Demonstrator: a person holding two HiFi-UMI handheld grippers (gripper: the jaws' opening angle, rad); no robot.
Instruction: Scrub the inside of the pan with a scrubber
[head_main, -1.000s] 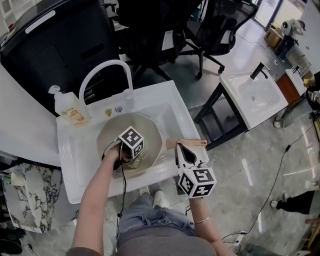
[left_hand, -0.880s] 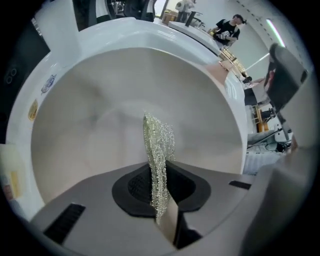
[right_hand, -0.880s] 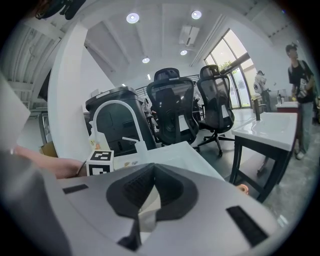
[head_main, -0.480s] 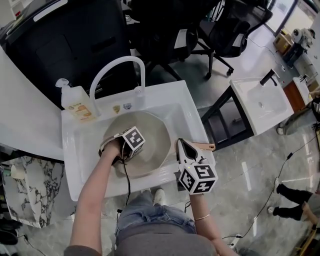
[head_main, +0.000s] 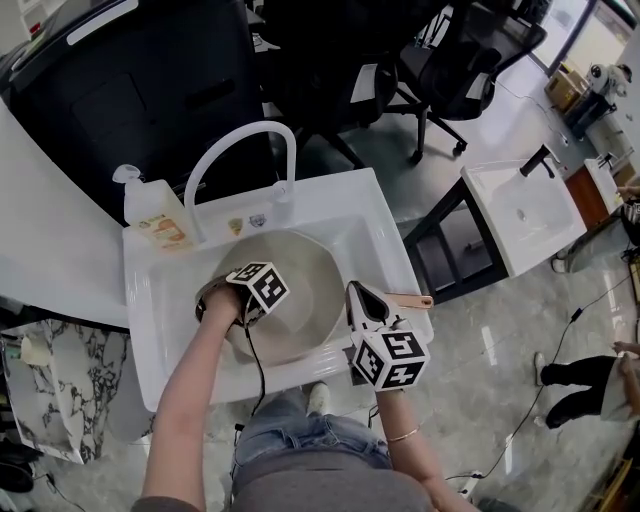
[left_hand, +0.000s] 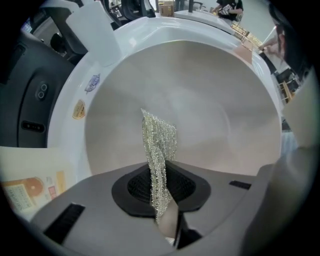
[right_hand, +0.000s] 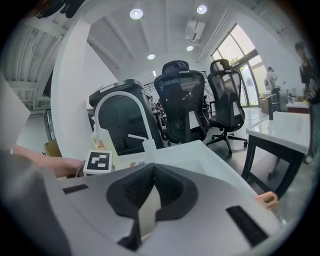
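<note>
A beige pan (head_main: 300, 300) lies in the white sink (head_main: 340, 205), its wooden handle (head_main: 408, 298) pointing right over the rim. My left gripper (head_main: 245, 300) is down inside the pan's left half, shut on a silver mesh scrubber (left_hand: 159, 142) that sticks up from its jaws against the pan's inner wall (left_hand: 210, 95). In its own view the left gripper (left_hand: 162, 200) looks at the smooth pan interior. My right gripper (head_main: 356, 293) sits over the handle's root, jaws together. Nothing shows between them in the right gripper view (right_hand: 151, 189), where the handle's end (right_hand: 265, 199) shows at the lower right.
A white arched faucet (head_main: 240, 150) and a soap bottle (head_main: 150, 212) stand at the sink's back. Black office chairs (head_main: 440, 60) and a black cabinet (head_main: 120, 90) stand behind. A second basin (head_main: 520, 210) sits on a stand to the right.
My left gripper has slid with the scrubber from the pan's middle toward its left side. The right gripper has stayed at the handle. The head view has shifted slightly.
</note>
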